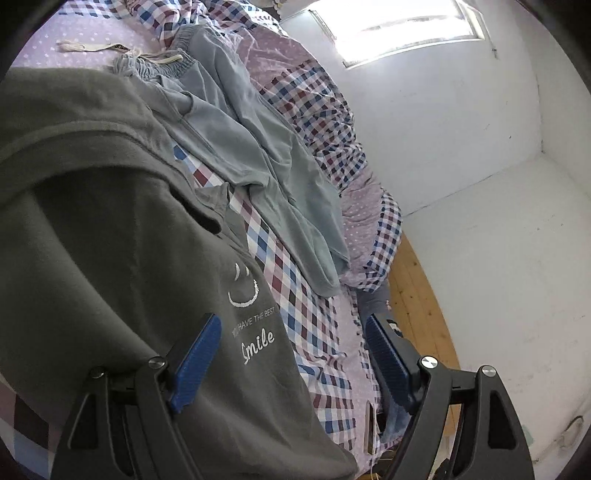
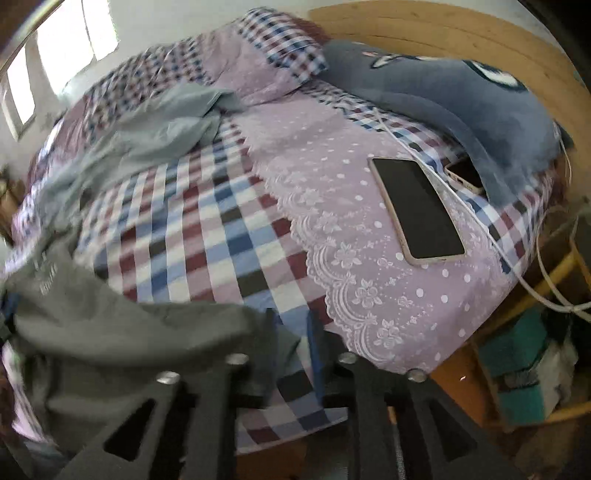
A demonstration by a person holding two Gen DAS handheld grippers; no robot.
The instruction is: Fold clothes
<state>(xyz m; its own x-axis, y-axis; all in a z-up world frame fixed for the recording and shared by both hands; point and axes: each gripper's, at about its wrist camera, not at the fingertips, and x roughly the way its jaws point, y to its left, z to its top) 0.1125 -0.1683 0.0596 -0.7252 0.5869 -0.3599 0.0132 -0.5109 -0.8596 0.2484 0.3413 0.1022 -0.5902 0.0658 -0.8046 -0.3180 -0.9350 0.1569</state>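
A dark grey T-shirt with a white "Smile" print lies on the checked bed sheet. My left gripper is open, its blue pads wide apart; the left pad sits over the shirt, the right pad over the sheet. In the right wrist view the same shirt is bunched at the lower left. My right gripper is nearly shut, with a corner of the shirt's cloth between the fingers; the view is blurred. Light blue-grey trousers lie spread beyond the shirt, also in the right wrist view.
A phone lies on the lilac lace cover with a white cable beside it and a second phone under a blue pillow. A wooden headboard and white wall border the bed.
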